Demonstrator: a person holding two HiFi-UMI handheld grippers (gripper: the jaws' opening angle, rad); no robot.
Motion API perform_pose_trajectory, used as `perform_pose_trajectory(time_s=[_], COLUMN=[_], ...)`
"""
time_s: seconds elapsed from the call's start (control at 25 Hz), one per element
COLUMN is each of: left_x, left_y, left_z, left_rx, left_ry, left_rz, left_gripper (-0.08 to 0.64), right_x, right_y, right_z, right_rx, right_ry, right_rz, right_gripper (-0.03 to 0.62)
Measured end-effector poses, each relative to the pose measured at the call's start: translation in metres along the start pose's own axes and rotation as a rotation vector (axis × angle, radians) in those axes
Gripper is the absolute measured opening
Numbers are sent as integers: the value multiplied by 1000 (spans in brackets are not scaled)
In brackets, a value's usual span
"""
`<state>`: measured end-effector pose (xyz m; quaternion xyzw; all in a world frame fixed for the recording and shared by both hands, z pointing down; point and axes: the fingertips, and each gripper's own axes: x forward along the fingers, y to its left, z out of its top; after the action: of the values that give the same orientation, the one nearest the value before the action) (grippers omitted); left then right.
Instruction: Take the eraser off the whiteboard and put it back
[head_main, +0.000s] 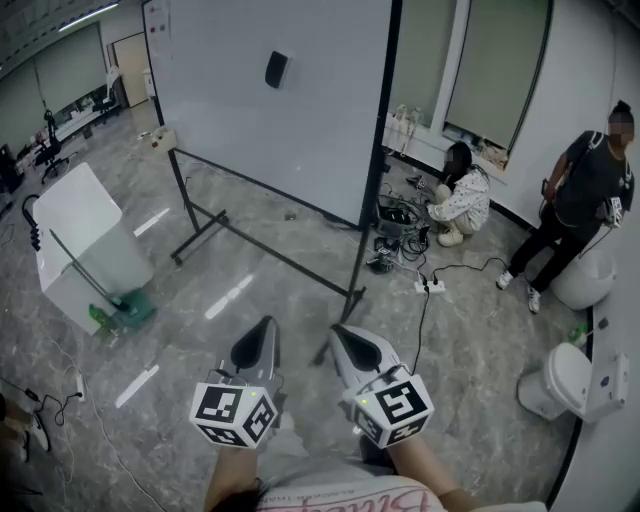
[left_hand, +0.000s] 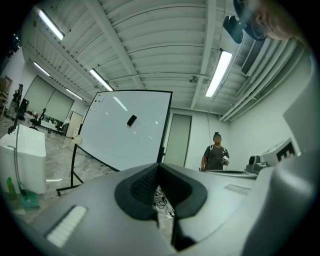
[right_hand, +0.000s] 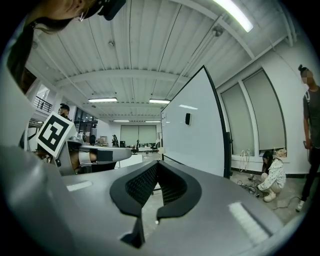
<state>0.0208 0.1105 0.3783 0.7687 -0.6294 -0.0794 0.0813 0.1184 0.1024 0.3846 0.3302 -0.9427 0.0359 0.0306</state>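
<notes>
Wide grey floor (head_main: 470, 340), brightly lit, with loose cables (head_main: 395, 240) heaped near the right leg of the board's stand (head_main: 200, 237). Large whiteboard (head_main: 300, 100), upright on that stand, well apart from both tools and angled away to the left. Two bystanders beyond its right edge: one crouched (head_main: 462, 205) by the cables, one standing (head_main: 585, 200). Left gripper (head_main: 262, 335) and right gripper (head_main: 345, 340) level and side by side at the bottom of the head view, pointing toward the board. Both pairs of jaws pressed together with nothing between them, as plain in each gripper view. Eraser (head_main: 276, 69), small and dark, high on the board face near the upper middle, slightly tilted; probably held by a magnet, though too small here to tell.

Hazards from here, by judgement:
- Snagging a foot on the stand's floor bars or the cables during the approach, with eyes fixed on the high target.
- Jaws reaching the eraser unopened: a push instead of a pinch, sliding it along the slick face or knocking it off.
- Shifting or swaying of the board under a hard press, spoiling the pinch.
- Shallow hold on the eraser's edges, then a slip on lift-off.
- On the return, release short of contact, ending in a drop.
</notes>
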Motion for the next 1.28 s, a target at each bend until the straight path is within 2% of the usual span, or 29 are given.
perform_pose_trajectory(time_s=[0.6, 1.0, 1.28], left_x=[79, 105, 133], left_y=[95, 129, 146], left_z=[30, 32, 39], left_rx=[35, -5, -3], left_ry=[17, 3, -18], left_rz=[-124, -137, -128], left_gripper=[-2, -2, -2], right_x=[126, 164, 191], right_y=[-18, -27, -47], right_z=[33, 23, 24], right_rx=[-38, -47, -47], right_ry=[-60, 14, 9], right_rz=[-109, -141, -136], right_gripper=[0, 0, 0])
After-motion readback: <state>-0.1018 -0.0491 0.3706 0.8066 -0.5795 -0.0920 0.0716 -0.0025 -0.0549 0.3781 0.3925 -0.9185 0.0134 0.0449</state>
